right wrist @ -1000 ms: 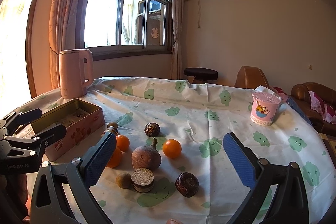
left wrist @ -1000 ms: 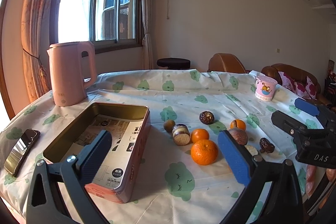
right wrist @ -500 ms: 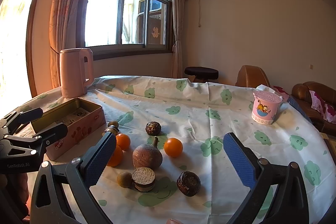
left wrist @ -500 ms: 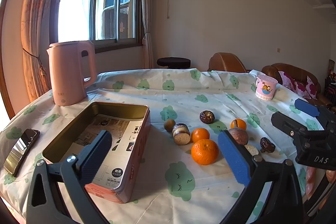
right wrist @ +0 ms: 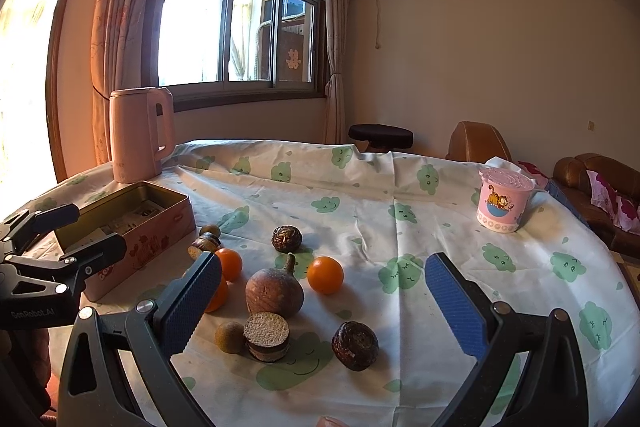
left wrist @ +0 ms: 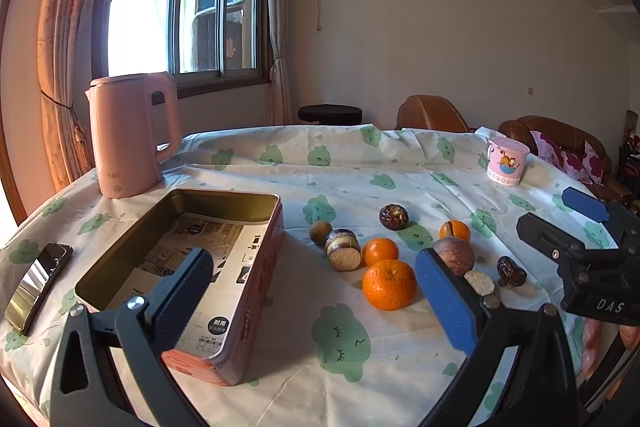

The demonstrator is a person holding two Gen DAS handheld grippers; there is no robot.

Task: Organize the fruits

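An open pink tin box (left wrist: 192,227) lined with printed paper sits at the left; it also shows in the right wrist view (right wrist: 156,223). Right of it lie several fruits: a large orange (left wrist: 389,284), a smaller orange (left wrist: 380,251), a third orange (right wrist: 325,275), a brown pear-shaped fruit (right wrist: 275,291), dark wrinkled fruits (right wrist: 354,345) and a cut brown piece (right wrist: 266,335). My left gripper (left wrist: 316,299) is open and empty above the table's near edge, between box and large orange. My right gripper (right wrist: 320,307) is open and empty, just before the fruit cluster.
A pink kettle (left wrist: 128,135) stands behind the box at the back left. A phone (left wrist: 38,285) lies at the left table edge. A pink lidded cup (right wrist: 504,201) stands at the back right. Brown sofas stand beyond the table.
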